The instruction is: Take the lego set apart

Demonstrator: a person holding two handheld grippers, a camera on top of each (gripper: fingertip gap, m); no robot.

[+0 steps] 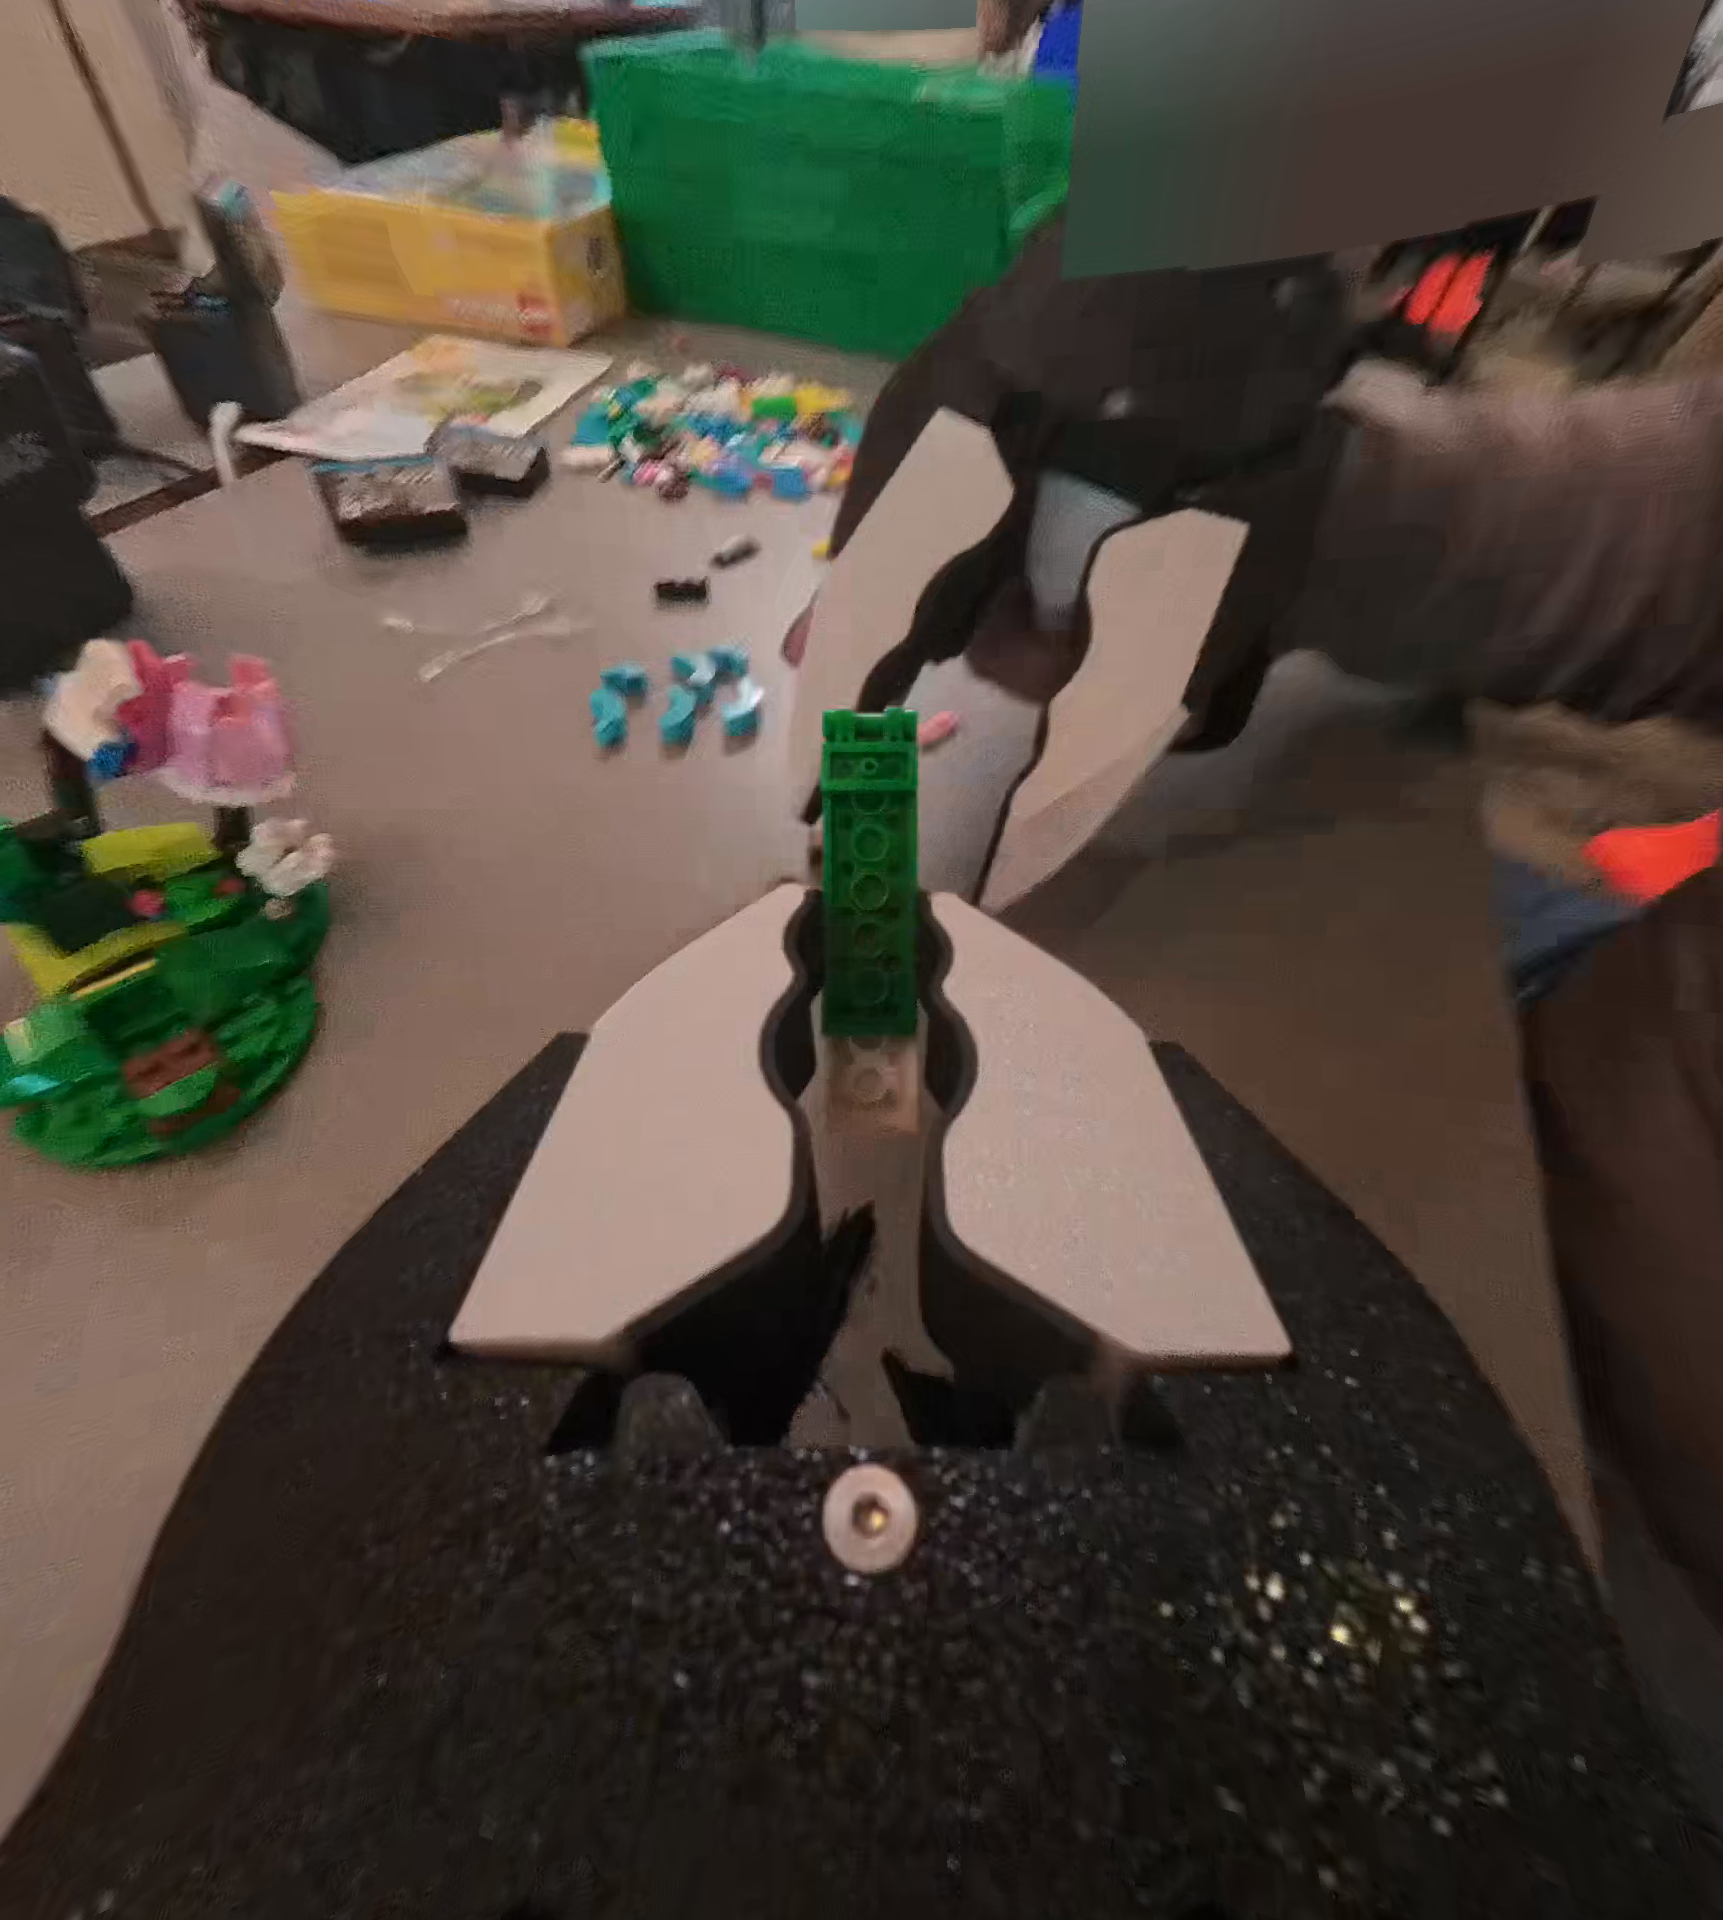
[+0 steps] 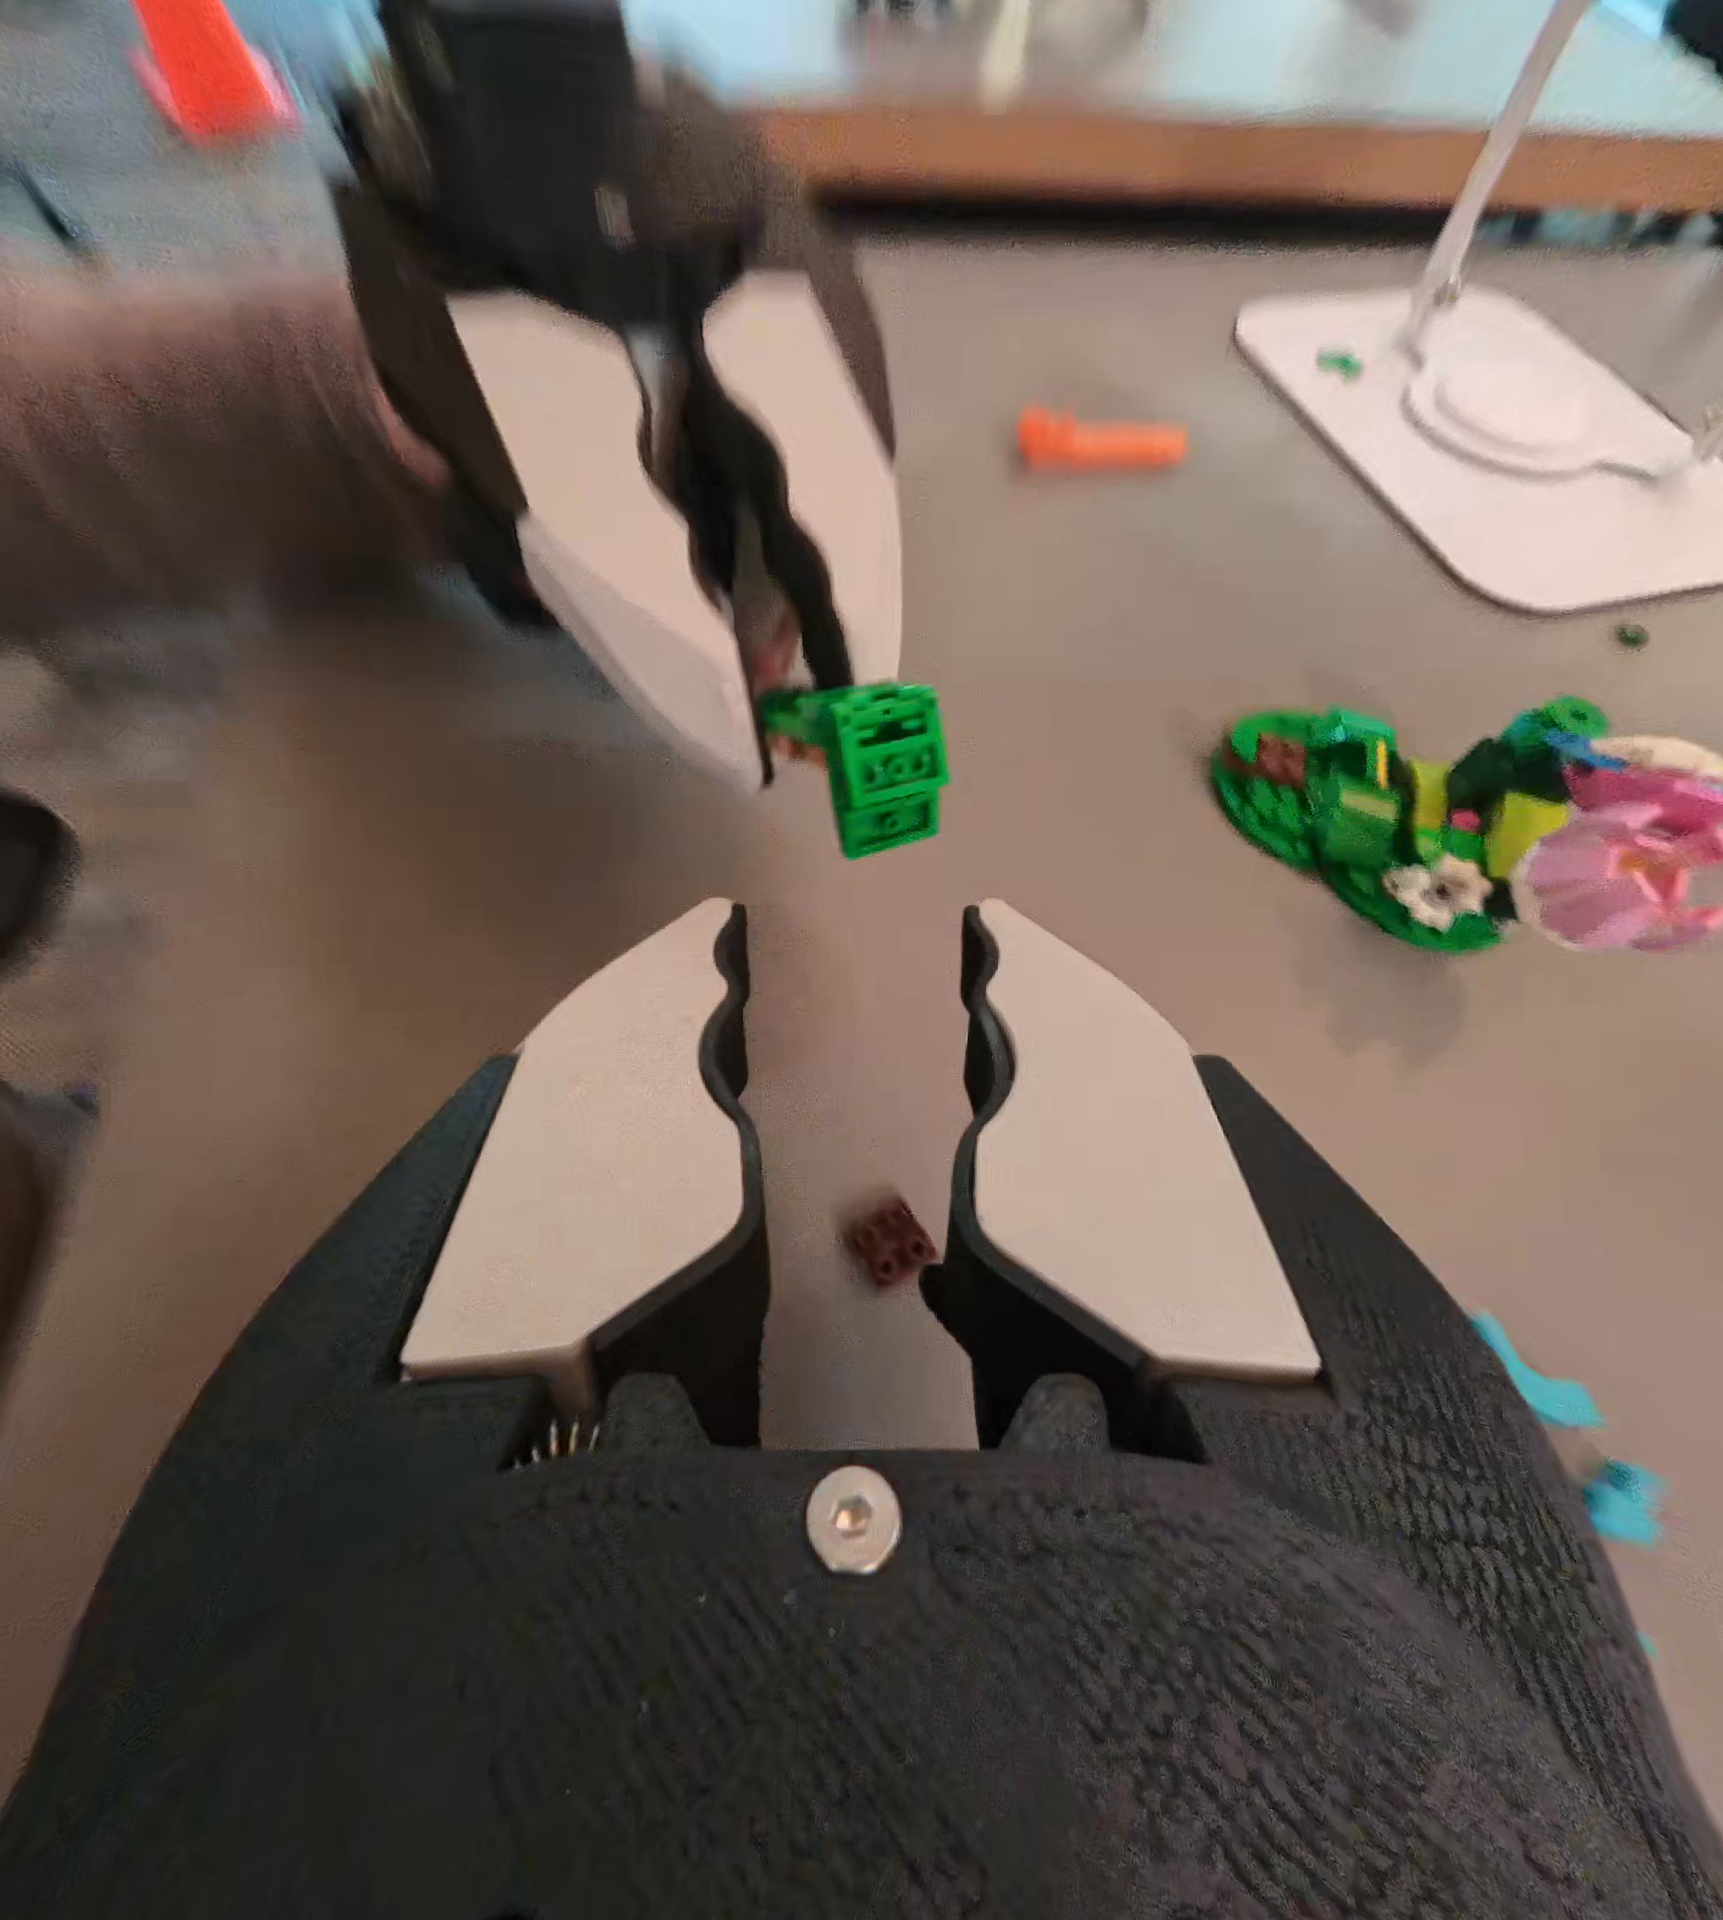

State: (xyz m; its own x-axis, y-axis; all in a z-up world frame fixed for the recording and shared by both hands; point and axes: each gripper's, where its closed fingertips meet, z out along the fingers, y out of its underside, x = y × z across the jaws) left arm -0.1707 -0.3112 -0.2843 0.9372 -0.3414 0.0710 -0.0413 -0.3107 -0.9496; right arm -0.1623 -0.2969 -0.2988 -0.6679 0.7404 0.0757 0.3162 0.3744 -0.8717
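the left gripper (image 1: 867, 925) is pinched on a green lego piece (image 1: 869, 883), a long studded plate that sticks out past its fingertips, lifted off the grey table (image 1: 524, 1039) and well apart from the lego set (image 1: 150, 935), the green-based model with pink flowers standing on that table. the right gripper (image 2: 852, 925) has its jaws spread with nothing between them, hovering just short of the green lego piece. under its gap, nearer than the lego set, a small brown brick (image 2: 891, 1242) lies on the table.
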